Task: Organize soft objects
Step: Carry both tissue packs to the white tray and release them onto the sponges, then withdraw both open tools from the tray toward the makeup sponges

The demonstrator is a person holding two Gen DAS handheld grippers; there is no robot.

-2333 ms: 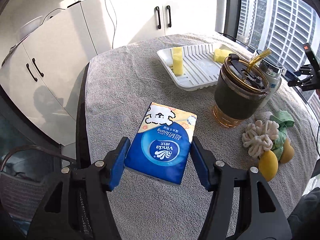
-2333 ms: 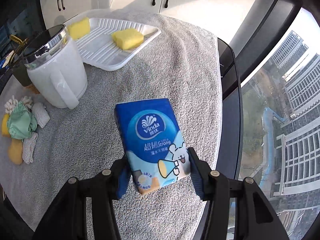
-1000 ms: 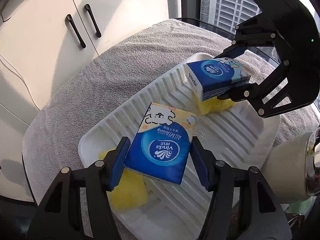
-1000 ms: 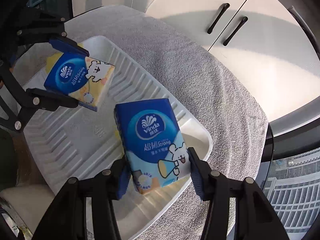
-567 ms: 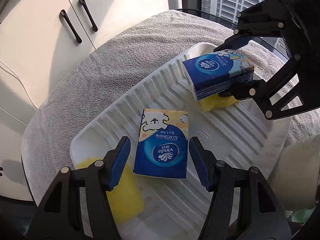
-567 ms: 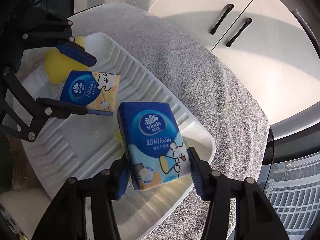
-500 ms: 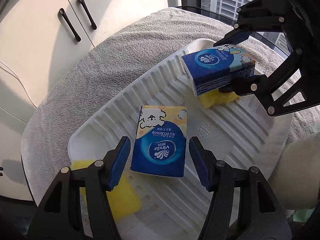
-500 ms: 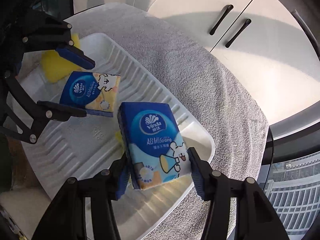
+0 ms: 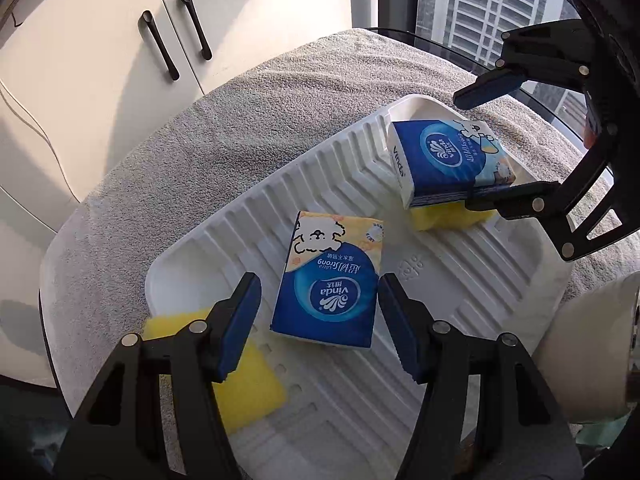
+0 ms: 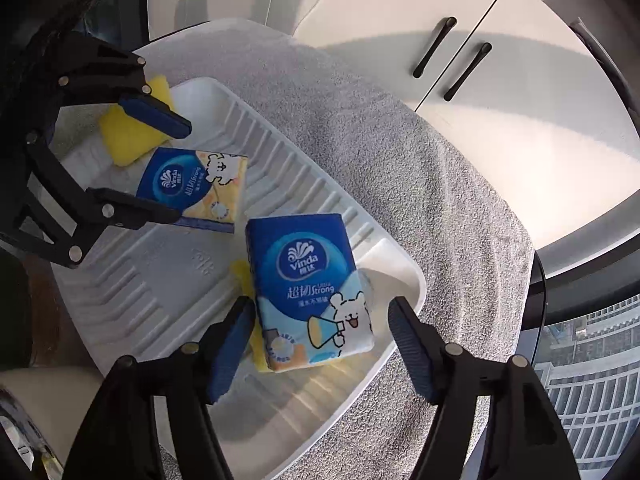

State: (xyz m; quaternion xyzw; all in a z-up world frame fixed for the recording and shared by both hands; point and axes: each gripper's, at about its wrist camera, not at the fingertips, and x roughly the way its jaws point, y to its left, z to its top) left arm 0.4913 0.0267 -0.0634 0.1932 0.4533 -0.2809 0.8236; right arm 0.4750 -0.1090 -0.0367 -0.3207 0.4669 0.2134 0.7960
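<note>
Left wrist view: a tissue pack [image 9: 330,286] is seen lying on the white tray [image 9: 500,288] between the parted, released pads of the left gripper [image 9: 318,320], touching neither.

Right wrist view: a second tissue pack [image 10: 310,292] is seen resting on a yellow sponge [image 10: 256,346] between the opening jaws of the right gripper [image 10: 322,346], clear of both pads.

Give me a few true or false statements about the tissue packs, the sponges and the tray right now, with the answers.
1. Both tissue packs are over the white tray. True.
2. The left gripper is clamped on its tissue pack. False: its pads stand clear of the pack, which lies on the tray.
3. The right gripper's tissue pack rests partly on a yellow sponge. True.
4. The right gripper is squeezing that pack. False: its jaws are opening, pads off the pack.
5. The tray sits on bare wood. False: it sits on a grey towel.
6. A second yellow sponge lies near the left gripper. True.
</note>
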